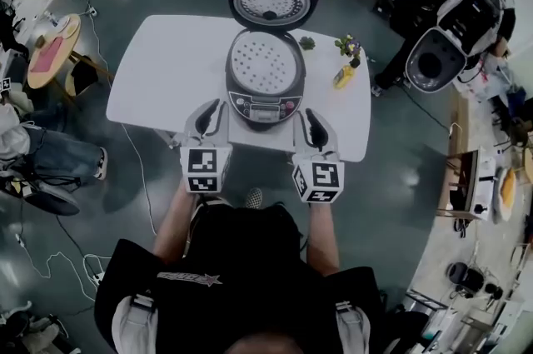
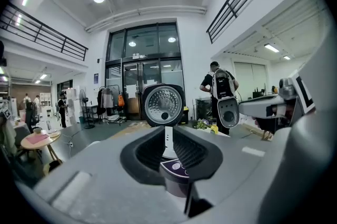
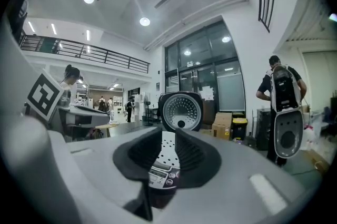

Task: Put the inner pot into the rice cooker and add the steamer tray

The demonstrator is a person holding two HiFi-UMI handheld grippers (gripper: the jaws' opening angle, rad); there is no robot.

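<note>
Centrally in the head view, the open rice cooker (image 1: 265,90) sat on the table (image 1: 158,69), steamer tray (image 1: 261,63) inside. Left gripper view — jaws of the left gripper (image 2: 168,136) stood narrowly apart, empty. Right gripper view — the right gripper (image 3: 167,138) gaped wider, empty.

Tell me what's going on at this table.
A person holds a gripper in each hand at the near edge of the white table. The left gripper and right gripper flank the front of the rice cooker. Both are empty, with jaws slightly apart. The cooker's lid stands open and the perforated steamer tray already sits inside. The inner pot cannot be seen under it.
</note>
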